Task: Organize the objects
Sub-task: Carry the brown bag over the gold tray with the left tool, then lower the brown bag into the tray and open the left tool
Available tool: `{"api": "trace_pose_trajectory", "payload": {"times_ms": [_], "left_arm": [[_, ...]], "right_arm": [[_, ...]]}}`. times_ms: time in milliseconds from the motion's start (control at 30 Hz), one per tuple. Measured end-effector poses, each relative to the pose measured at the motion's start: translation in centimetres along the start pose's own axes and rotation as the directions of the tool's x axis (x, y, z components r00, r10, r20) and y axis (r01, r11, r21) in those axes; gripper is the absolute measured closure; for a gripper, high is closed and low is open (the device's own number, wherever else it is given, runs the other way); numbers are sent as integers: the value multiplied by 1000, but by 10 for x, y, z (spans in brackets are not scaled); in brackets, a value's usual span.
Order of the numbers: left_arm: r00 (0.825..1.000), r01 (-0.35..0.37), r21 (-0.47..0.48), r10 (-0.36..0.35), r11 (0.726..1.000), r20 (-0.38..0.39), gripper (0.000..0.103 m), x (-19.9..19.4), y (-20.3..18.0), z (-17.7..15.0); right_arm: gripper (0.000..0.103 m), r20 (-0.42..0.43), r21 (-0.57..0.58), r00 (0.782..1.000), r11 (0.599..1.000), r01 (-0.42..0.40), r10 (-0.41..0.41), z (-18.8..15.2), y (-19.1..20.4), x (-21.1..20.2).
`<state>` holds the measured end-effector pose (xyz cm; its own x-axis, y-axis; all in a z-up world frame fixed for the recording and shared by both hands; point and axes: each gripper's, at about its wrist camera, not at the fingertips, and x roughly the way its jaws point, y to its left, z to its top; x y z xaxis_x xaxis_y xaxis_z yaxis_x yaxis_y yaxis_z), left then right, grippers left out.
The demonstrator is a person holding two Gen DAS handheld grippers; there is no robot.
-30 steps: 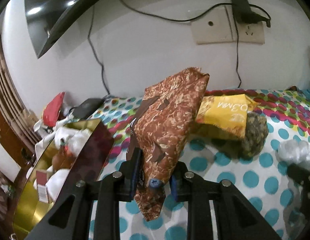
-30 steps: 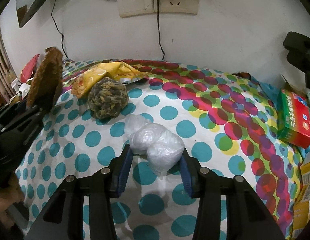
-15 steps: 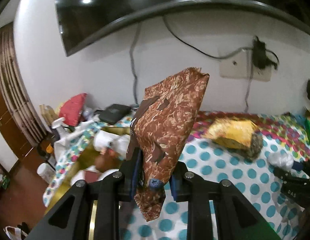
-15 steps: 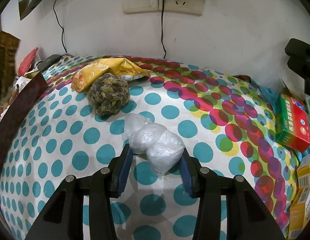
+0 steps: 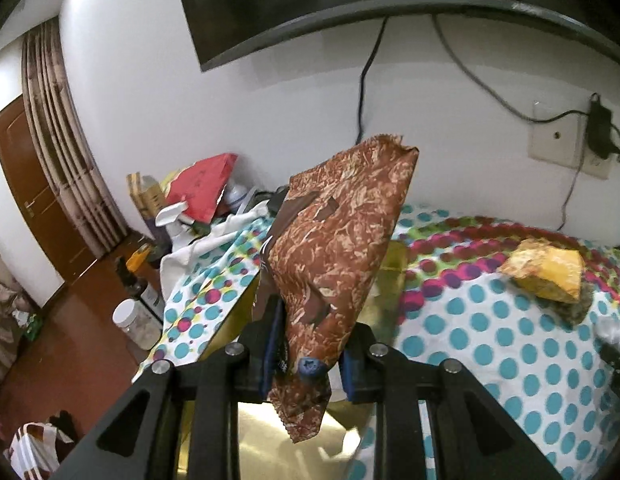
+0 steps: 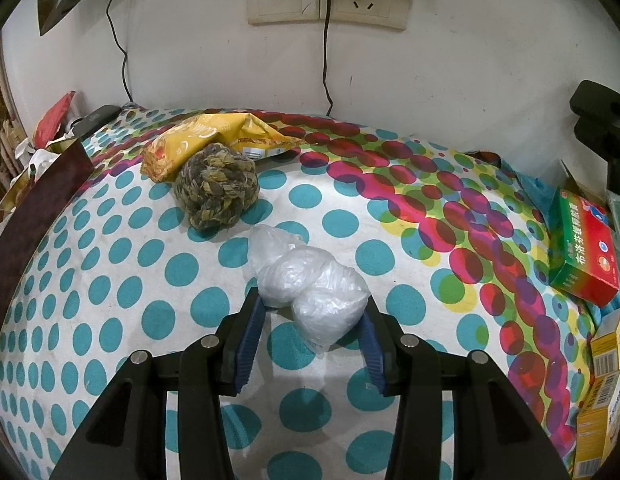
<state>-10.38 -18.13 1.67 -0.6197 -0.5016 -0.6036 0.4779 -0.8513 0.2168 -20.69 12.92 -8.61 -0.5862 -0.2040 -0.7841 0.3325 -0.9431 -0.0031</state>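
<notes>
Brown packet (image 5: 342,264): one, pinched low down by the left hand-held gripper (image 5: 310,354), whose jaws stand nearly closed on its thin lower edge; it stands up and leans right, lifted clear of the tabletop (image 5: 490,344), over the gold box (image 5: 285,440).
Step in hand, judged: carrying the packet across to the gold box to put it away.
Doing it well: keep the pinch firm until the packet's bottom edge is inside the box walls, lower it before letting go, and tip it flat so it does not spring out; the limp top could catch the rim.
White plastic bag (image 6: 310,284): one, knotted into lumps, lying on the tabletop between the jaws of the right hand-held gripper (image 6: 310,332), which stand partly open with both pads against its sides; I cannot tell whether they truly squeeze it.
Advice for that side: hold it low and quiet until the left side is finished; crinkly film slips, so close onto the thicker lump.
Mesh ball of dried leaves (image 6: 215,190): one, just beyond the bag, touching the yellow packet.
Yellow packet (image 6: 213,142): one, near the wall.
Green and red carton (image 6: 582,248): one, at the right edge.
Wall sockets (image 6: 326,0): two plates side by side, farthest back.
</notes>
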Motion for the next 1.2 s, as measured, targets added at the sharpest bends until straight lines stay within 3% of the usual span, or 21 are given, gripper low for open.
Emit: {"api": "trace_pose_trajectory", "payload": {"times_ms": [300,700,833,1200], "left_arm": [[997,-23,-22,21,1000,-77,78,28,16,-7],[994,1,-11,-2,1000,-108,75,41,17,-13],[992,38,-40,-43,998,-119,64,41,21,-15],[982,159,-77,-166,984,-88,58,21,36,-22]], "right_arm": [[60,-4,-15,1000,1000,17,-17,-1,3,2],[60,-3,-22,1000,999,27,-27,0,4,1],[59,-3,-24,1000,999,28,-28,1,4,1],[59,-2,-29,999,999,33,-33,0,4,2]]}}
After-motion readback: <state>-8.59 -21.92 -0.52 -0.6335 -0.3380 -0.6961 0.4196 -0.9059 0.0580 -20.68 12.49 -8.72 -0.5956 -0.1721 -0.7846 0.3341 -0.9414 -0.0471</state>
